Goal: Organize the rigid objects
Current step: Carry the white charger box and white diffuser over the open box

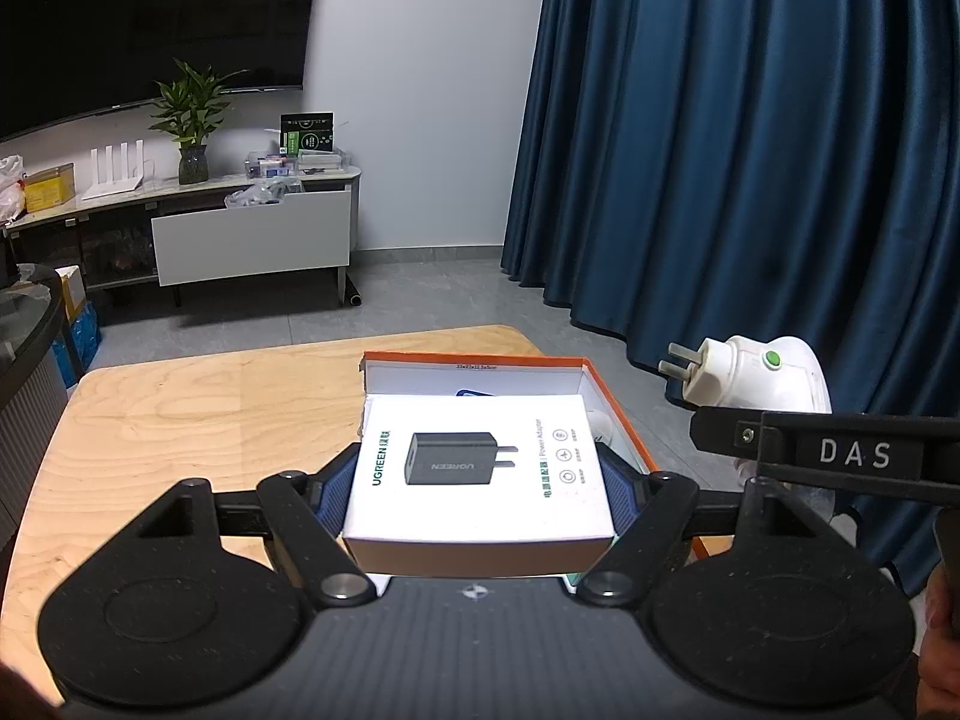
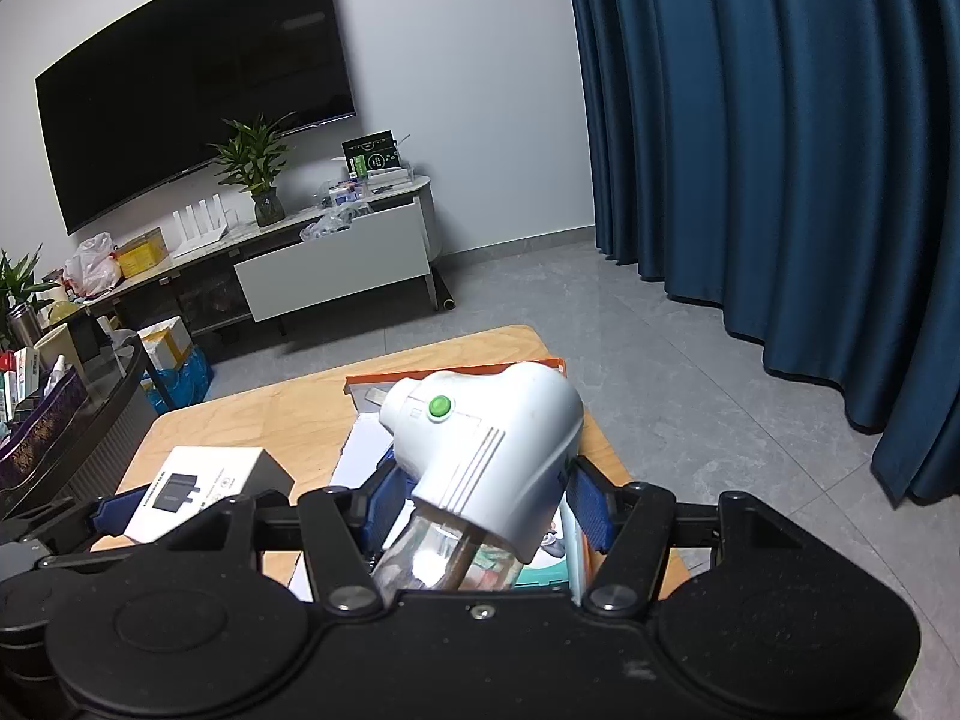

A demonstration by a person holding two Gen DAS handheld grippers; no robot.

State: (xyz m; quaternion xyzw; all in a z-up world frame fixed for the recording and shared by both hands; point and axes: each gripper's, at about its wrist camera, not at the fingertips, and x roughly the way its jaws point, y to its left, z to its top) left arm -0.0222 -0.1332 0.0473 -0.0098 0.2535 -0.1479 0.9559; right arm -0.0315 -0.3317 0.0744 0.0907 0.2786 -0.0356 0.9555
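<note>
My left gripper (image 1: 477, 462) is shut on a white power adapter box (image 1: 480, 510), its blue pads pressing both short sides. It holds the box just above an open orange-rimmed box (image 1: 621, 402) on the wooden table (image 1: 180, 408). My right gripper (image 2: 489, 498) is shut on a white plug-in device (image 2: 492, 438) with a green button and a clear lower part. That device (image 1: 750, 378) hangs off the orange box's right side in the left wrist view, its prongs pointing left. The adapter box (image 2: 204, 480) shows at lower left in the right wrist view, the orange-rimmed box (image 2: 420, 376) beneath the device.
Blue curtains (image 1: 750, 150) hang to the right over grey floor. A TV cabinet (image 2: 336, 276) with a plant, router and clutter stands against the far wall below a television. A dark round table (image 2: 90, 420) with several items stands left of the wooden table (image 2: 270, 420).
</note>
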